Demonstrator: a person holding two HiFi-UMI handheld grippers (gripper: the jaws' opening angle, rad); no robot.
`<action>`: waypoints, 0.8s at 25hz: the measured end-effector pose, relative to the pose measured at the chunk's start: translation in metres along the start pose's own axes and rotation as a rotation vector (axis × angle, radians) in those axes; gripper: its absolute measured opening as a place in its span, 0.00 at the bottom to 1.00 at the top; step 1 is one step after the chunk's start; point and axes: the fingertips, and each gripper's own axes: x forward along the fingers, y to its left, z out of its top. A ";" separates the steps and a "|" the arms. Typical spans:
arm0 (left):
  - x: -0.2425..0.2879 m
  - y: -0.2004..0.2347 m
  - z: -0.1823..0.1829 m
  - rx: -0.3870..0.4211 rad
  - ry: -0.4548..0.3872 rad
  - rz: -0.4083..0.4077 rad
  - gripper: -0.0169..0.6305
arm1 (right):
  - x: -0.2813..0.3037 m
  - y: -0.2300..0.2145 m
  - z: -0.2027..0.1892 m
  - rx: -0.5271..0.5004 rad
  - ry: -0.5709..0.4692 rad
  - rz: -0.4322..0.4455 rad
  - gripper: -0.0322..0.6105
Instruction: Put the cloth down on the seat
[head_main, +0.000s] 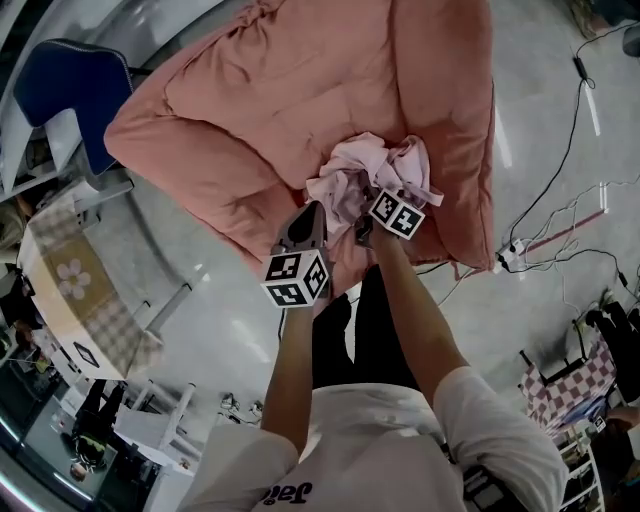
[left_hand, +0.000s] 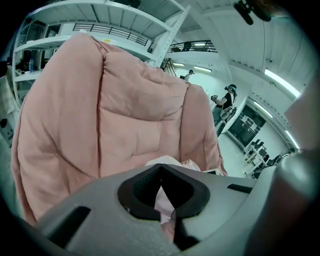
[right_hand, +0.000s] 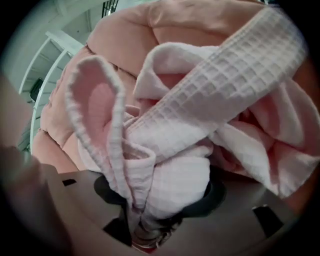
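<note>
A pale pink waffle-weave cloth (head_main: 365, 165) lies bunched on the salmon-pink cushioned seat (head_main: 270, 90), near its front edge. My right gripper (head_main: 378, 195) is buried in the bundle's near side. In the right gripper view a thick fold of the cloth (right_hand: 200, 115) runs down between the jaws, and the right gripper (right_hand: 145, 227) is shut on it. My left gripper (head_main: 312, 208) touches the bundle's left edge. It (left_hand: 167, 220) looks shut, with a thin strip of cloth (left_hand: 162, 200) caught between the jaws. The seat's back (left_hand: 125, 125) rises beyond.
A blue chair (head_main: 60, 90) stands left of the seat, and a table with a checked cover (head_main: 80, 290) is at the left. Cables and a power strip (head_main: 510, 255) lie on the floor to the right. A person (left_hand: 227, 100) stands far behind the seat.
</note>
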 end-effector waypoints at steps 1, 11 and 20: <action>0.001 0.002 -0.003 -0.002 0.004 0.003 0.05 | 0.004 -0.004 0.000 -0.007 -0.003 -0.006 0.46; -0.008 0.001 0.002 0.027 -0.003 0.008 0.05 | -0.031 -0.003 -0.004 -0.057 0.029 0.048 0.63; -0.053 -0.025 0.022 0.049 -0.071 -0.039 0.05 | -0.125 0.021 0.001 -0.138 -0.042 0.078 0.63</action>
